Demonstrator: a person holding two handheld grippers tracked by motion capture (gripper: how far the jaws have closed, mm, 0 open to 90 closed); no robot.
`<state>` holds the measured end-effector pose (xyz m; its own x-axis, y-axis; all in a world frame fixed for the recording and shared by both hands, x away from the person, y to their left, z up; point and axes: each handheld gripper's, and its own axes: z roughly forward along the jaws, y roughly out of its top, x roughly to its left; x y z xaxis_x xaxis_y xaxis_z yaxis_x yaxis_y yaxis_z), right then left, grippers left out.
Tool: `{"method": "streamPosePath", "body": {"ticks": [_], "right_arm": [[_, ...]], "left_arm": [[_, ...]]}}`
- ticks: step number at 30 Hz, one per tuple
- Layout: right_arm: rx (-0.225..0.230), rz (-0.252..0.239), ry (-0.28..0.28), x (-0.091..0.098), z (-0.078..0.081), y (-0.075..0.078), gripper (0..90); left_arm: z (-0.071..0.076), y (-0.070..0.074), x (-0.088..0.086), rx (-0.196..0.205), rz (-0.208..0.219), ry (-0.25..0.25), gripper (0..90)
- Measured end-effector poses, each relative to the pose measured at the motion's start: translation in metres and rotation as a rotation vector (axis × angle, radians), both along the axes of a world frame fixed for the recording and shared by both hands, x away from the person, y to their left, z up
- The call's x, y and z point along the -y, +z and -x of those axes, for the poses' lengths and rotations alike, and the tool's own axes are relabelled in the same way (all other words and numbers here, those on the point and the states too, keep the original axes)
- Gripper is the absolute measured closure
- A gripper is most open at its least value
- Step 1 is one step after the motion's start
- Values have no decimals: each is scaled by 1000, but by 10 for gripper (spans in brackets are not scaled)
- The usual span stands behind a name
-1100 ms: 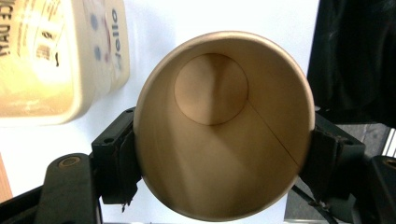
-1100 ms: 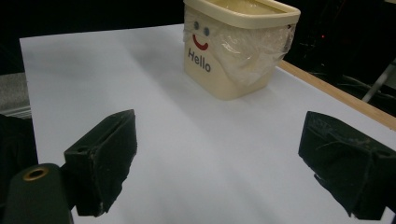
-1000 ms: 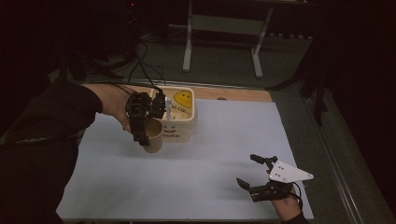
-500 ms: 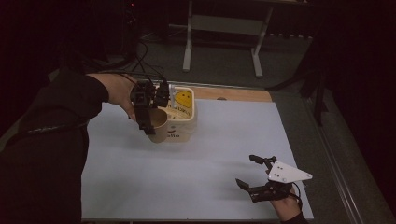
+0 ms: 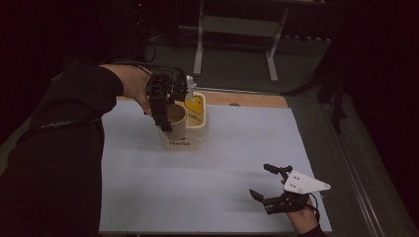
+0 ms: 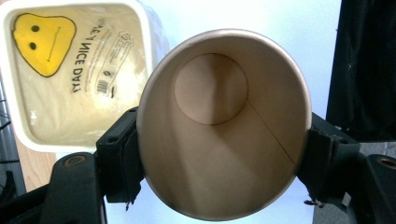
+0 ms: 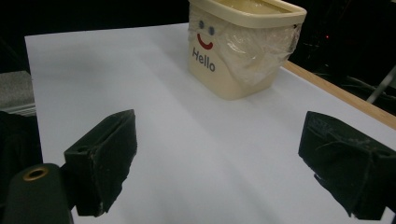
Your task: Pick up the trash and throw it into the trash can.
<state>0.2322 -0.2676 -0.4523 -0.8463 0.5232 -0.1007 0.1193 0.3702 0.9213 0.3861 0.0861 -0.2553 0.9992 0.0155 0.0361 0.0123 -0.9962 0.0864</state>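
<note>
The left gripper [image 6: 219, 154] pinches a paper cup [image 6: 224, 121] between its jaws, squeezing it oval; the jaws have just been closing. A cream bin [image 6: 70, 70] stands just beyond the left jaw. The right gripper [image 7: 224, 158] rests on the desk [image 7: 187, 154], jaws spread wide with nothing between them.

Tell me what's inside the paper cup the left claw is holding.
The paper cup looks empty: bare brown walls and a round bottom. The left claw grips its sides. What lies under the cup is covered; the cream tub with its clear liner sits beside it.
</note>
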Motion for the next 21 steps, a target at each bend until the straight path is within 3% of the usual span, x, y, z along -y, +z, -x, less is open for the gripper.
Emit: {"method": "streamPosePath", "body": {"ticks": [21], "right_arm": [[-3,-1,1,0,0,-1,113]], "left_arm": [[-29,13,6,41,-19,30,283]]}}
